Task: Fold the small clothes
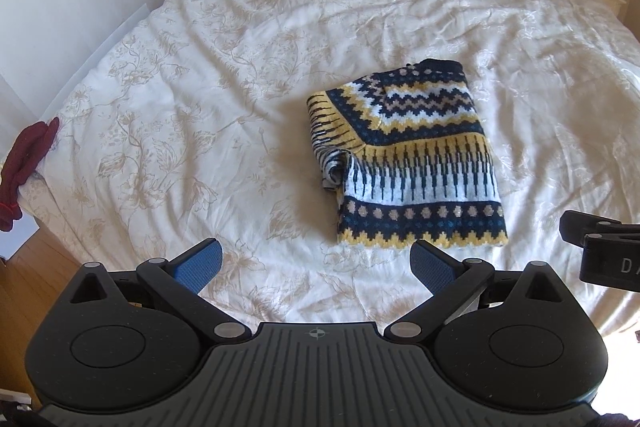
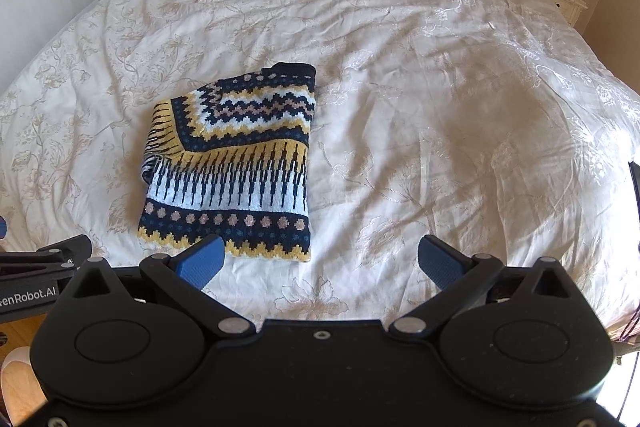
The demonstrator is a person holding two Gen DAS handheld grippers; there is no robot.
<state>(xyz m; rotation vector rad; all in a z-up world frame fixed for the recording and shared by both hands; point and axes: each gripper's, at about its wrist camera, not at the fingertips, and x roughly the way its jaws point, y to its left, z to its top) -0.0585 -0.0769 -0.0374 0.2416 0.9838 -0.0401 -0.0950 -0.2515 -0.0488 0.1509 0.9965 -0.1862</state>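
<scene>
**Sweater lies folded, both tools free**

We see the knitted sweater lying as a compact folded rectangle on the bed, with one loose roll of fabric bunched at its left edge. We judge the folding to be nearly or fully done; the one step left, if any, is tidying that bunched edge or moving on to another garment. A dark red cloth hangs at the bed's edge, well to the left of the sweater, and may be next

Our left tool hovers just short of the sweater's near hem, its blue pads spread wide and grasping nothing. Our right tool sits near the sweater's near right corner, likewise spread and empty. Both point forward over the bed, level and side by side, neither touching the sweater
</scene>
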